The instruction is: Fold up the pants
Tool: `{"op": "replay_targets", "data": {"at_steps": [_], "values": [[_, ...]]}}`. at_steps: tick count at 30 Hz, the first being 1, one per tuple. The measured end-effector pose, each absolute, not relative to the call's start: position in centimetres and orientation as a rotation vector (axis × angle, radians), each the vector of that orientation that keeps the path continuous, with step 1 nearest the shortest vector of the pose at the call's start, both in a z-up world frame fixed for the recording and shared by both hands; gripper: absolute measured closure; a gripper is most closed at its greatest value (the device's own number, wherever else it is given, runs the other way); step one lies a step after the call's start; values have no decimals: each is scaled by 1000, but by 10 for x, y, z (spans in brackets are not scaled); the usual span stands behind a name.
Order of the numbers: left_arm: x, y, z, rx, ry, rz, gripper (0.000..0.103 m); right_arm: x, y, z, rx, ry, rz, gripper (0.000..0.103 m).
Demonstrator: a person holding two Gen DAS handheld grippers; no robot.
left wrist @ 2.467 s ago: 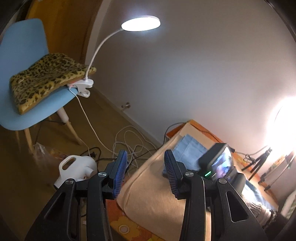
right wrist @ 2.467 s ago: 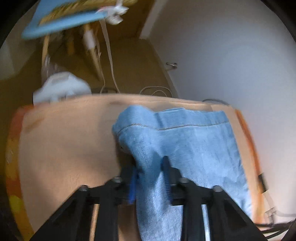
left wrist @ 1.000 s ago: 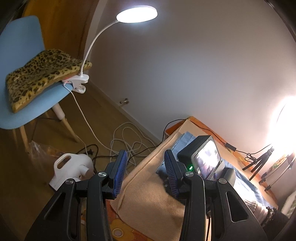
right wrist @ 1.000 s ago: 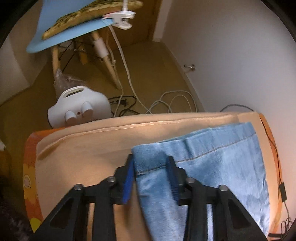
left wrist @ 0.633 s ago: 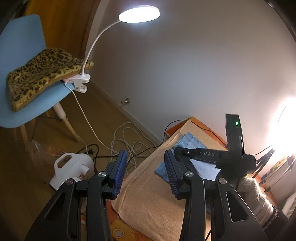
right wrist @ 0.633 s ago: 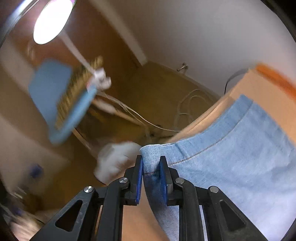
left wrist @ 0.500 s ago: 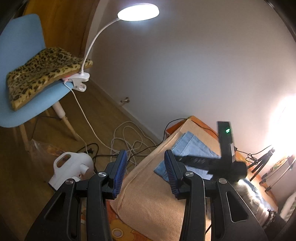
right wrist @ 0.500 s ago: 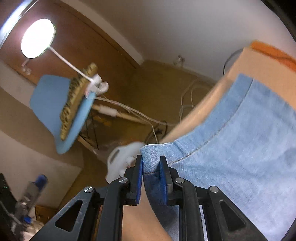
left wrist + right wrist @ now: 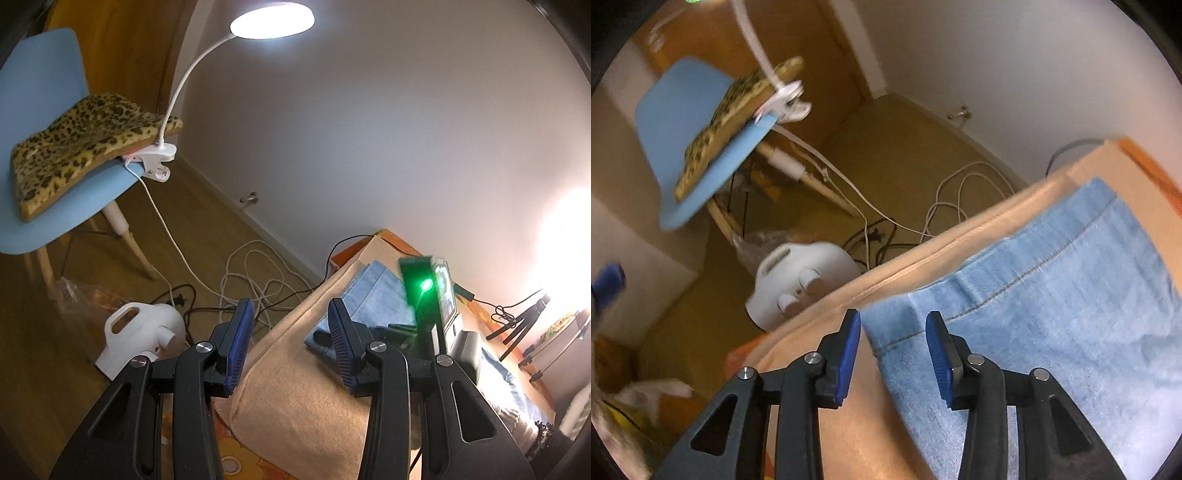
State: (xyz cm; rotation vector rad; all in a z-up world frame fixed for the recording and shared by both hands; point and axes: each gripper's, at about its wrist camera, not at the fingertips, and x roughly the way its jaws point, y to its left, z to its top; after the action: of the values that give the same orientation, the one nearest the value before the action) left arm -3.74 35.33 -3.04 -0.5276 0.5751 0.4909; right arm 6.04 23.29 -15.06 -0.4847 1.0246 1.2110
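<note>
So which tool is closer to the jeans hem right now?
Right. The right tool straddles the hem corner of the jeans, its jaws just opened. The left tool hangs off the blanket's edge, apart from them.

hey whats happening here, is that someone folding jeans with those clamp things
Yes. A person holds a gripper in each hand and is folding light blue pants on a beige blanket. The right gripper has just been opening its jaws; the hem corner sits between them, but the pads no longer press on it. The left gripper hangs open and empty off the blanket's edge, above the floor, touching nothing.
</note>
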Motion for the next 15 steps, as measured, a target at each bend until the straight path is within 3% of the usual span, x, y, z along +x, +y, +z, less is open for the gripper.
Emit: {"op": "replay_targets", "data": {"at_steps": [7, 9, 13, 15], "values": [[-41, 360, -35, -547, 578, 508, 63, 28, 252, -166, -743, 902, 1123, 61], [-42, 363, -35, -554, 577, 512, 63, 27, 257, -169, -776, 875, 1086, 65], [-45, 367, -37, -575, 575, 515, 63, 27, 260, -170, -838, 802, 1028, 87], [-45, 367, -39, -579, 578, 506, 63, 39, 257, -162, -750, 858, 1034, 88]]}}
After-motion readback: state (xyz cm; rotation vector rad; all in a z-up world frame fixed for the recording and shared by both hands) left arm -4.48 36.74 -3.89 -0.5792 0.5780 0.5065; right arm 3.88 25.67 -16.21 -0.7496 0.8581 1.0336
